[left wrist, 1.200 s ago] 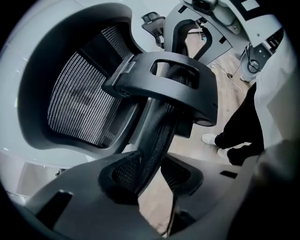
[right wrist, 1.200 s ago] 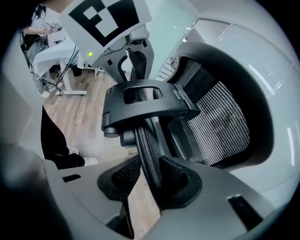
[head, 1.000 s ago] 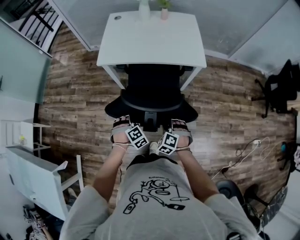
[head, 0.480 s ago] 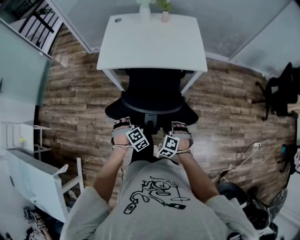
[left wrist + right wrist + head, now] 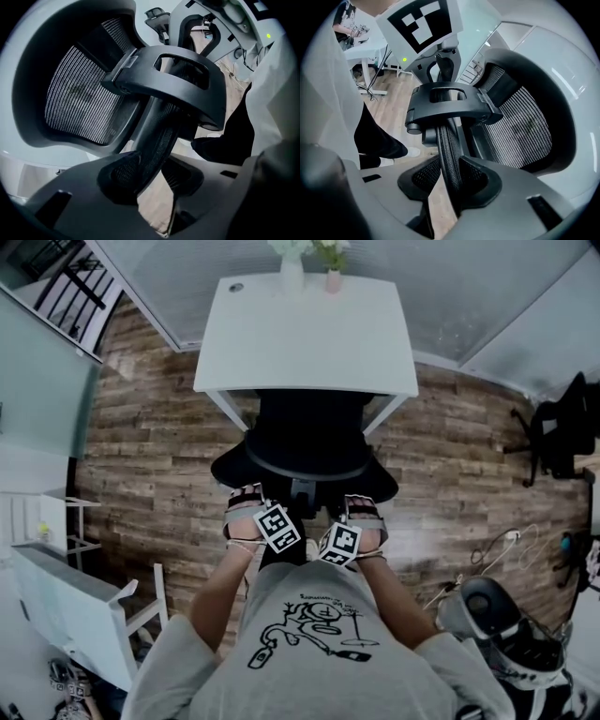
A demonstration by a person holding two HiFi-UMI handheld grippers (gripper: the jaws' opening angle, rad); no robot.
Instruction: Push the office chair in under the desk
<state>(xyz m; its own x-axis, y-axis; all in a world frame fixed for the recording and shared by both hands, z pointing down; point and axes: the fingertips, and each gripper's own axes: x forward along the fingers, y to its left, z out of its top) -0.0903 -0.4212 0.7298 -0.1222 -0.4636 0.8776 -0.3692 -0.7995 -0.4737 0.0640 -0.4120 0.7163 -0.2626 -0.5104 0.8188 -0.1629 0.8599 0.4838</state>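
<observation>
The black mesh office chair [image 5: 305, 442] stands at the white desk [image 5: 309, 334], its seat front under the desktop. Its headrest [image 5: 302, 486] points back at me. My left gripper [image 5: 246, 504] is shut on the headrest's left end, and the mesh rim [image 5: 157, 140] runs between its pads [image 5: 150, 174]. My right gripper [image 5: 364, 510] is shut on the right end, with the same rim [image 5: 449, 161] pinched between its pads [image 5: 451, 182]. The chair's mesh backrest [image 5: 84, 101] fills the space beyond.
Two small vases [image 5: 292, 268] stand at the desk's far edge against a glass wall. Another black chair [image 5: 562, 423] is at the right, cables [image 5: 497, 540] lie on the wooden floor, and a dark round object [image 5: 497, 615] sits lower right. A white table [image 5: 66, 606] stands lower left.
Chair and both grippers have crept forward toward the desk, so more of the seat lies under the desktop. The dark round object at lower right has come further into view.
</observation>
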